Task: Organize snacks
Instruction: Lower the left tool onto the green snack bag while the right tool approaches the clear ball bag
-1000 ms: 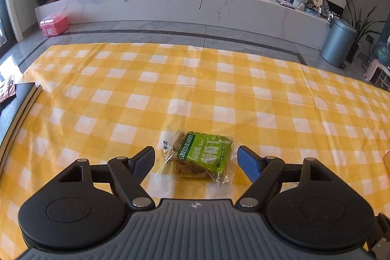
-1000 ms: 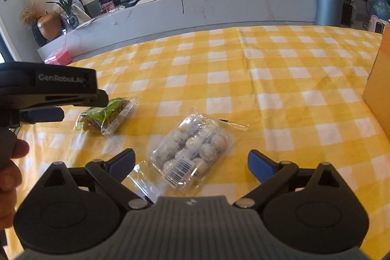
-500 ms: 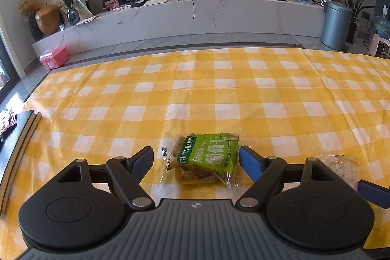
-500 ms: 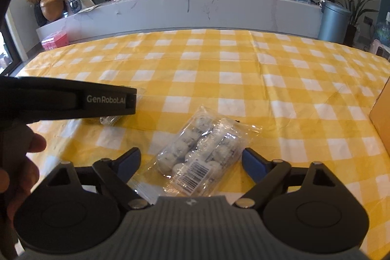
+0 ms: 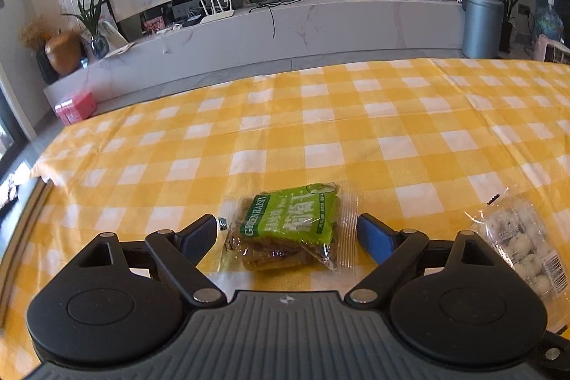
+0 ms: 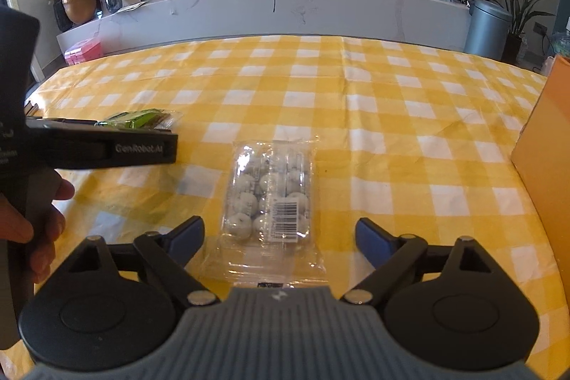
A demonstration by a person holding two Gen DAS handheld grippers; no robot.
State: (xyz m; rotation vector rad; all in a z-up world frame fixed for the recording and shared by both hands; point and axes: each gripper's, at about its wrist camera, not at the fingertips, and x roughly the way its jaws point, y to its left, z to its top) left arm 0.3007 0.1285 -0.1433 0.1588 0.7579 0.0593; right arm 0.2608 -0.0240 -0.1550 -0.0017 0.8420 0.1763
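On the table with the yellow-and-white checked cloth (image 5: 320, 130), the left gripper (image 5: 286, 232) sits low with its jaws spread wide, one blue-tipped finger on each side of a green snack packet (image 5: 288, 227) that lies flat on the cloth, not far from the near edge. The packet's label reads "GREEN RAISIN" along its left side, with larger Chinese characters I cannot make out; brown pieces show through the clear part of the wrapper. Neither finger visibly presses on it. To its right, the right gripper (image 6: 279, 234) is likewise released, its jaws wide around a clear pack of white round sweets (image 6: 270, 202) that lies lengthwise between the fingers with a barcode sticker on its near end. This pack also rests on the cloth, just beside the green one toward the right edge. In the right wrist view the left gripper's side carries the print "GenRobot.AI", and the person's left hand (image 6: 34, 223) wraps its handle. An orange box (image 6: 545, 173) stands at the table's right edge.
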